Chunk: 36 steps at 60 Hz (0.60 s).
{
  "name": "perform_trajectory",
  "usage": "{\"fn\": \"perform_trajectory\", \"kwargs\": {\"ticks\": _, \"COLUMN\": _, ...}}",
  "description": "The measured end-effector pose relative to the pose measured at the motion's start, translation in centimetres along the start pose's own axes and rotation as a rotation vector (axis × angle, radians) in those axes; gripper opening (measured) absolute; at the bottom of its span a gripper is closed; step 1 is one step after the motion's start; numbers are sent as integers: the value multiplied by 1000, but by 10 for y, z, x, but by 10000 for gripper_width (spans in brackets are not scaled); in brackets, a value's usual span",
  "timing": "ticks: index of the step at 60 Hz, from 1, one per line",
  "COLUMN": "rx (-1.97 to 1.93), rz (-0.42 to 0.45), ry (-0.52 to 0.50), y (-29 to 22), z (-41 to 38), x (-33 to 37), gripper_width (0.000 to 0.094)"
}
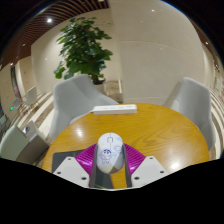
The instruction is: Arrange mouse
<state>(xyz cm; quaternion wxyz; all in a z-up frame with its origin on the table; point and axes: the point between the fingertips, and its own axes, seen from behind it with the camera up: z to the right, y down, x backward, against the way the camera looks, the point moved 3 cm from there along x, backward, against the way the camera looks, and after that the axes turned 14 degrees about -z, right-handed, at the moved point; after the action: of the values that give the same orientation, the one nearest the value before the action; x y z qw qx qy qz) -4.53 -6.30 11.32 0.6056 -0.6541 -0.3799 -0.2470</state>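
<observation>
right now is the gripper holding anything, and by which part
The white mouse sits between the fingers, their purple pads against its left and right sides, above the round wooden table. It looks gripped by its flanks.

A round wooden table (150,125) with a warm orange-brown top fills the foreground. A flat white rectangular object (115,108) lies at its far edge. Pale grey chairs surround the table: one (78,97) behind it to the left, one (193,102) to the right, and another (20,145) nearer on the left. Behind the chairs stands a tall leafy green potted plant (87,48). The wall (160,40) beyond is smooth and cream-coloured. Wooden slats and small bright ceiling lights (48,19) show overhead.
</observation>
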Motion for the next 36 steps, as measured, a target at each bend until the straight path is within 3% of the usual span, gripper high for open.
{"fn": "perform_trajectory", "kwargs": {"ticks": 14, "rx": 123, "rz": -54, "ry": -49, "y": 49, "z": -122, "x": -33, "gripper_width": 427}}
{"fn": "perform_trajectory", "kwargs": {"ticks": 30, "rx": 163, "rz": -130, "ry": 44, "y": 106, "z": -129, "x": -75, "gripper_width": 439}}
{"fn": "perform_trajectory", "kwargs": {"ticks": 33, "rx": 160, "rz": -123, "ry": 45, "y": 107, "z": -130, "x": -76, "gripper_width": 479}}
{"fn": "perform_trajectory", "kwargs": {"ticks": 36, "rx": 158, "rz": -128, "ry": 57, "y": 106, "z": -128, "x": -76, "gripper_width": 601}}
